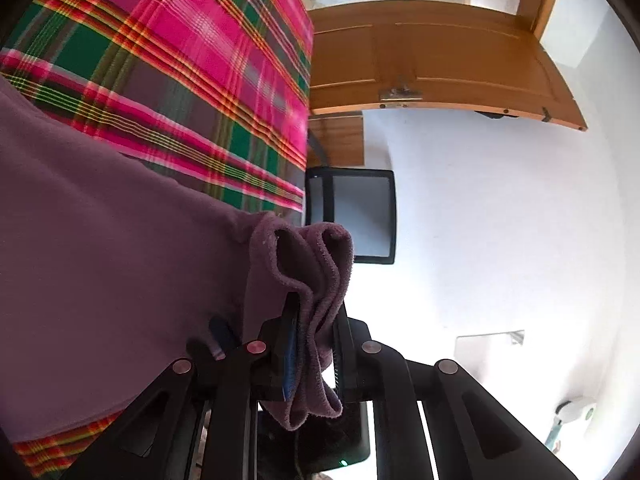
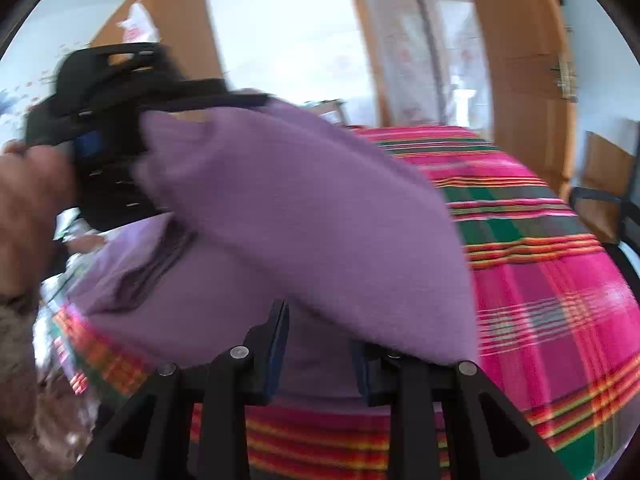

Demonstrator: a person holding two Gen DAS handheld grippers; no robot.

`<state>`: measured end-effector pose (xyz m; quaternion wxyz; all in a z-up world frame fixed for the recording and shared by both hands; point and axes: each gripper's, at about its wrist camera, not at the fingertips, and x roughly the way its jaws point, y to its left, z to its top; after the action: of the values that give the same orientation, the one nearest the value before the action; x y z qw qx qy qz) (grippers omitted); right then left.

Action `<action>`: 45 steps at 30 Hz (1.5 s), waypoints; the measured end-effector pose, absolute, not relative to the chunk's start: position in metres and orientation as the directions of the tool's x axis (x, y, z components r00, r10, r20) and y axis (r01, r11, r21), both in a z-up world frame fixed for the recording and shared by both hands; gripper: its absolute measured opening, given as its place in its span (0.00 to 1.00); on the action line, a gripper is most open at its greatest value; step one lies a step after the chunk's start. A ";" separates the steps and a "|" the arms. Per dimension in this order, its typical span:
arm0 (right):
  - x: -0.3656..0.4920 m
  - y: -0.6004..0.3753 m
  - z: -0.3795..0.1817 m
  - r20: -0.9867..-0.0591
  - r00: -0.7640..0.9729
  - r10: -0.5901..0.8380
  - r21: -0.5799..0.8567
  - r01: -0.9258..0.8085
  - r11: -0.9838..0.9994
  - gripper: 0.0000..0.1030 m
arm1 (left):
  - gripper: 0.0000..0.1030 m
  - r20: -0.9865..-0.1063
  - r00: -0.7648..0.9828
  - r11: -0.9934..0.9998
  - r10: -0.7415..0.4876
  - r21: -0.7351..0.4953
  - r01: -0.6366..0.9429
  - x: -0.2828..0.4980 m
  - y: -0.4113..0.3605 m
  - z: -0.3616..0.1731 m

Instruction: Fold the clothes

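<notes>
The left gripper [image 1: 316, 344] pinched a bunched edge of a purple fleece garment [image 1: 104, 272], the folded hem squeezed between its 2 fingers and hanging out below them. From that pinch the fabric stretched away to the gripper's left and lay over a pink, green and orange plaid blanket [image 1: 192, 52]. Ahead and to the right of this gripper stood a white wall [image 1: 500, 208], a dark-framed panel [image 1: 360, 216] and a wooden door [image 1: 440, 56].

In the right wrist view, the right gripper [image 2: 320, 352] held its 2 fingers spread, the blue-padded left finger [image 2: 278, 344] standing clear of the cloth, and nothing looked pinched. The purple garment [image 2: 304, 216] passed over and in front of these fingers, lifted toward the upper left where the other gripper [image 2: 104, 120] gripped it, a person's hand [image 2: 28, 196] on that tool. Much of this view was motion-blurred. The plaid blanket [image 2: 540, 280] spread out ahead and to the right of the right gripper, beneath the raised fabric.
</notes>
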<state>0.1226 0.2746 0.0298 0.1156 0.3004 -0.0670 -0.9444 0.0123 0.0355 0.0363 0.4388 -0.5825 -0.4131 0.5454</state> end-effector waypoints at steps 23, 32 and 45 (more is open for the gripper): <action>0.133 0.283 0.018 -0.597 -0.802 -0.034 0.018 0.029 -0.999 0.30 | 0.13 -0.412 -0.045 -0.406 0.910 -0.909 0.097 0.011 0.009 -0.014; 0.156 0.286 0.026 -0.657 -0.743 -0.131 -0.022 0.193 -0.981 0.33 | 0.18 -0.431 -0.040 -0.426 0.901 -0.899 0.103 0.013 0.010 -0.022; 0.140 0.207 0.039 -0.609 -0.732 -0.305 -0.107 0.457 -0.883 0.33 | 0.25 -0.466 -0.062 -0.462 0.883 -0.884 0.068 0.019 0.001 -0.017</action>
<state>0.1399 0.2074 0.0393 0.2065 0.3021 0.1256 -0.9221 0.0189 0.0015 -0.0172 0.3335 -0.5981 -0.3972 0.6110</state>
